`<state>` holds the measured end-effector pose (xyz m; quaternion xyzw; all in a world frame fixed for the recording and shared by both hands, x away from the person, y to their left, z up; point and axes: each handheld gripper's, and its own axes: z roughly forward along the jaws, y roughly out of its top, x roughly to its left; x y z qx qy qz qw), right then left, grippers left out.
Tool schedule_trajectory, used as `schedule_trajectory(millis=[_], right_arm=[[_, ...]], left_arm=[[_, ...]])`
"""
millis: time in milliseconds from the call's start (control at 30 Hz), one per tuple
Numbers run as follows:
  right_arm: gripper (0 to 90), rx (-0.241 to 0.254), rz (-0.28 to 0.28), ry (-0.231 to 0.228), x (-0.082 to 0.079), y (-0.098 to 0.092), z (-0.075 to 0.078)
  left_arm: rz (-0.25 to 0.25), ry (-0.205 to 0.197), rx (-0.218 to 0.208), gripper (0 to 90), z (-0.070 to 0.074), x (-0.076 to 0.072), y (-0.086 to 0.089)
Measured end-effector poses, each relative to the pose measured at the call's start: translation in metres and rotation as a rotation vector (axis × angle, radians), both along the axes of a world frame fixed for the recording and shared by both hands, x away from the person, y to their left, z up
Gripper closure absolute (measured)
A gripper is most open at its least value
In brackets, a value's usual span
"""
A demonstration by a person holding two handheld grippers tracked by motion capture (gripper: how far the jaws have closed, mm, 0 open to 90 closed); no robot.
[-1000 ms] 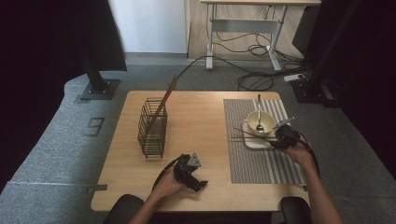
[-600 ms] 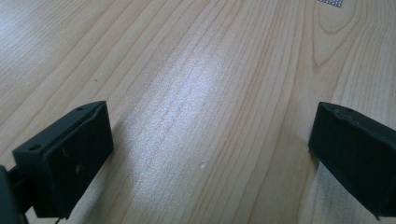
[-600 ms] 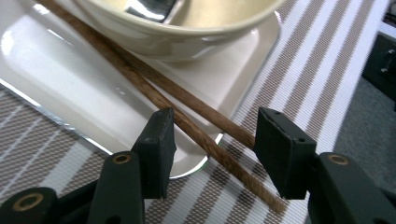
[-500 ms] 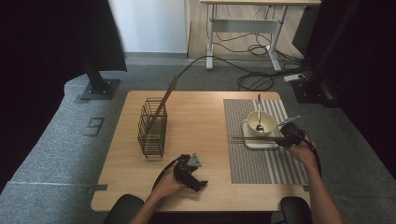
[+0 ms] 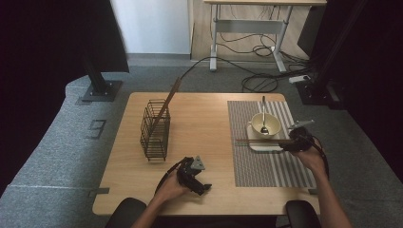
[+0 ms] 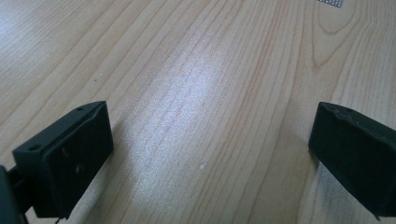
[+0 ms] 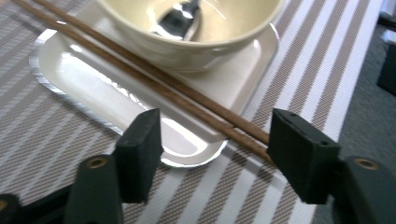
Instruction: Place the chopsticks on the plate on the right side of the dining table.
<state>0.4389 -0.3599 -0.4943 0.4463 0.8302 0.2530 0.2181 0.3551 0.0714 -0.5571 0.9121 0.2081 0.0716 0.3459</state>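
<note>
A pair of brown chopsticks (image 5: 259, 140) (image 7: 154, 77) lies across the front of a white plate (image 5: 266, 146) (image 7: 79, 79), just before a cream bowl (image 5: 256, 124) (image 7: 187, 51) that holds a metal spoon (image 5: 263, 114) (image 7: 180, 18). My right gripper (image 5: 291, 144) (image 7: 215, 140) sits at the chopsticks' right end. Its jaws have just been opening; the tips of the chopsticks lie between them, and the pads stand off the wood. My left gripper (image 5: 202, 185) (image 6: 210, 140) rests open on the bare wood near the table's front edge, with nothing between its fingers.
The plate and bowl stand on a striped placemat (image 5: 266, 171) on the right half of the wooden table (image 5: 204, 118). A black wire basket (image 5: 155, 128) with a long wooden stick (image 5: 170, 97) leaning out of it stands at the left.
The chopsticks have come down flat across the plate, and the right gripper's jaws have spread off them. The left gripper has not moved.
</note>
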Motion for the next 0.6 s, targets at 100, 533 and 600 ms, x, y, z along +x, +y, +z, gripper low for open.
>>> schedule_trajectory(millis=[100, 533, 600], right_arm=[[22.9, 0.013, 0.013, -0.022, -0.01, 0.003, 0.002], [0.0, 0.127, 0.03, -0.112, -0.044, 0.031, 0.002], [0.0, 0.141, 0.054, -0.111, -0.045, 0.039, -0.001]], left_arm=[[0.0, 0.0, 0.0, 0.0, 0.0, 0.0, 0.0], [0.0, 0.001, 0.0, 0.0, 0.0, 0.0, 0.0], [0.0, 0.0, 0.001, 0.0, 0.0, 0.0, 0.0]])
